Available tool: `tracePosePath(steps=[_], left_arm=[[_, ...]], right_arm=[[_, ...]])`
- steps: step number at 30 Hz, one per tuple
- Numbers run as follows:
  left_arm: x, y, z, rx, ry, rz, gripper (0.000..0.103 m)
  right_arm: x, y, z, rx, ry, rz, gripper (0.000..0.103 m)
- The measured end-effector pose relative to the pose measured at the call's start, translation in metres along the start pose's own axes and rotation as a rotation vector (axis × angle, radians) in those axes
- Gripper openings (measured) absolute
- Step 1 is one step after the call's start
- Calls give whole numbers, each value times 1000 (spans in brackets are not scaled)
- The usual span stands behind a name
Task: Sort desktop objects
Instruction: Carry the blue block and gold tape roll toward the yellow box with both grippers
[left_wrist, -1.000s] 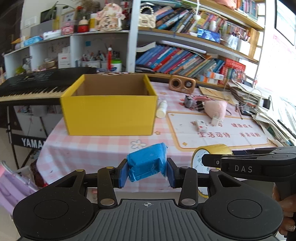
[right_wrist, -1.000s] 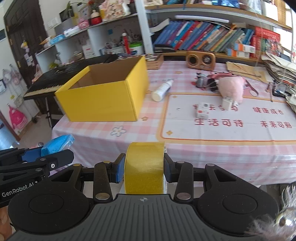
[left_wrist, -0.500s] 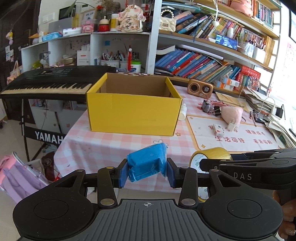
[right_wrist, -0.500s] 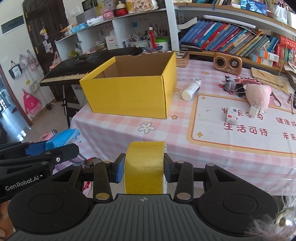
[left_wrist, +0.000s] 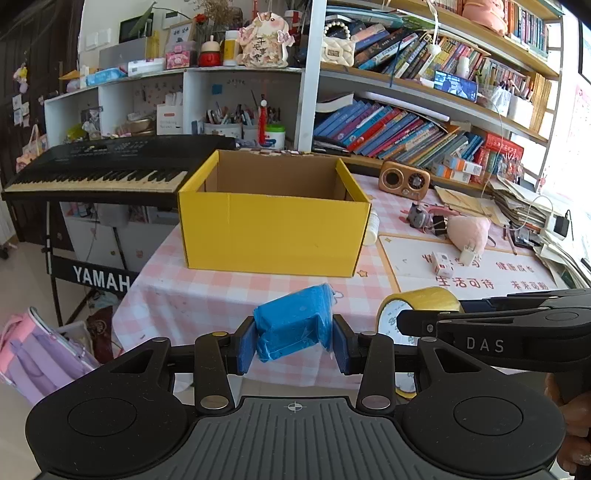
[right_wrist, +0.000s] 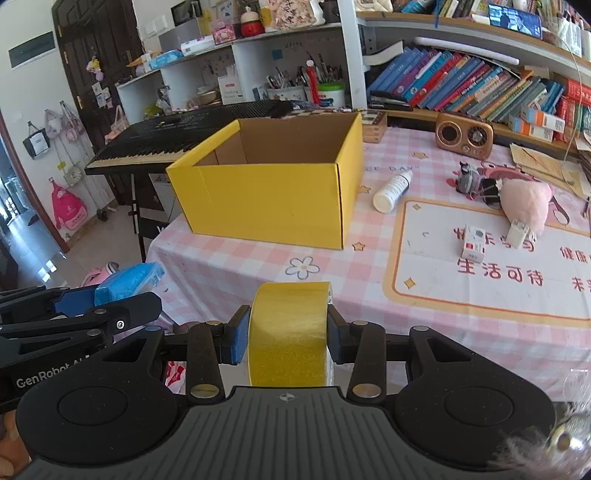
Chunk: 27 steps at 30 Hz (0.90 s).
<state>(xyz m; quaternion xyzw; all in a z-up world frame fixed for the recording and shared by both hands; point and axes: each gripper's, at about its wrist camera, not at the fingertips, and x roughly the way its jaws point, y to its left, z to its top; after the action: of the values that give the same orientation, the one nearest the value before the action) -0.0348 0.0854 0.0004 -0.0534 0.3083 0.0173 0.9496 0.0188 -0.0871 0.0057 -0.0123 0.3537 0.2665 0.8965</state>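
I am in a home, in a study or living room. Behind the table (right_wrist: 229, 266) with its pink checked cloth stands a bookshelf (left_wrist: 406, 122) full of books. Left of the table is a Yamaha keyboard (left_wrist: 103, 170), and children's backpacks (right_wrist: 68, 210) hang further left.

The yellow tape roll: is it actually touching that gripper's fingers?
Touching. The right wrist view shows the yellow tape roll pinched between both blue pads of the right gripper.

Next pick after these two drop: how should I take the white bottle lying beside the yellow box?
Grip the white bottle across the middle of its body, coming from above with the tool's fingers straddling its width. It lies flat, long axis angled toward the table's near edge, close to the yellow box wall, so a side approach from the left looks blocked.
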Motion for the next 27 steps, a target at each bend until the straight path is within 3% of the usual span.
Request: tracePosePath(steps=[12, 20, 27], left_arm=[[7, 6, 25, 1, -44, 22, 40], [22, 10, 72, 29, -134, 52, 40], [60, 14, 115, 45, -145, 81, 40]], right_arm=[[1, -3, 31, -24, -96, 29, 39], [14, -11, 91, -58, -210, 84, 39], [51, -23, 153, -80, -252, 134, 38]])
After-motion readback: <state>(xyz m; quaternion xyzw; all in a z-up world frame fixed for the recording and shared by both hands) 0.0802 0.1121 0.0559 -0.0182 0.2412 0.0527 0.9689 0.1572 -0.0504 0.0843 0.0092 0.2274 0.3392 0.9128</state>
